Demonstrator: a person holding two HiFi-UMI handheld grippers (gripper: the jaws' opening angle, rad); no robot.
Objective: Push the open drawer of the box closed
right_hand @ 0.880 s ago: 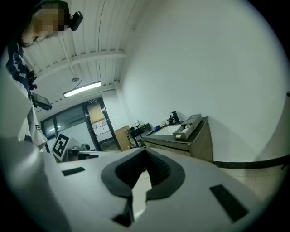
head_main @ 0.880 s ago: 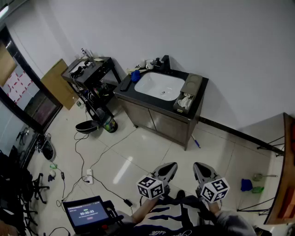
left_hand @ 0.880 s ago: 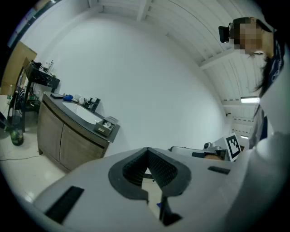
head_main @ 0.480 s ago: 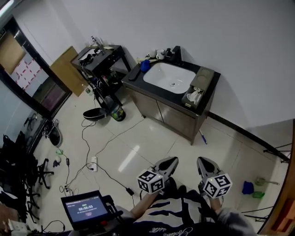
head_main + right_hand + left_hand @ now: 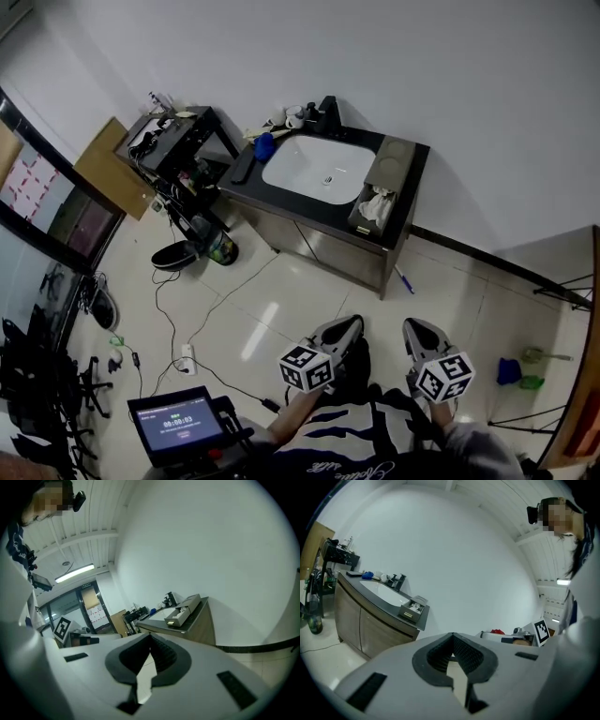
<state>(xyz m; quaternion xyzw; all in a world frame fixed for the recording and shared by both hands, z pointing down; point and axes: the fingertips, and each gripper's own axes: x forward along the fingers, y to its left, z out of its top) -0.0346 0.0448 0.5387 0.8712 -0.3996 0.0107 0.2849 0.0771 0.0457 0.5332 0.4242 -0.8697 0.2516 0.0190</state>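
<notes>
My left tongs [image 5: 347, 325] and right tongs [image 5: 418, 330] are both closed and empty, well apart from the box [image 5: 394, 157] on the far sink surface [image 5: 300, 208]. Its open drawer [image 5: 373, 208] holds something white that I can't make out.

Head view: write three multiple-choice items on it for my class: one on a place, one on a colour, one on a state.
1. Where on the counter is the box? A) right end B) left end C) in the basin
2. The basin's colour? A) black B) white C) blue
3. The box's drawer is: A) shut B) open C) missing
Answers: 1 A, it sits right of the basin; 2 B, white against the dark counter; 3 B, it juts forward, white contents showing.
</notes>
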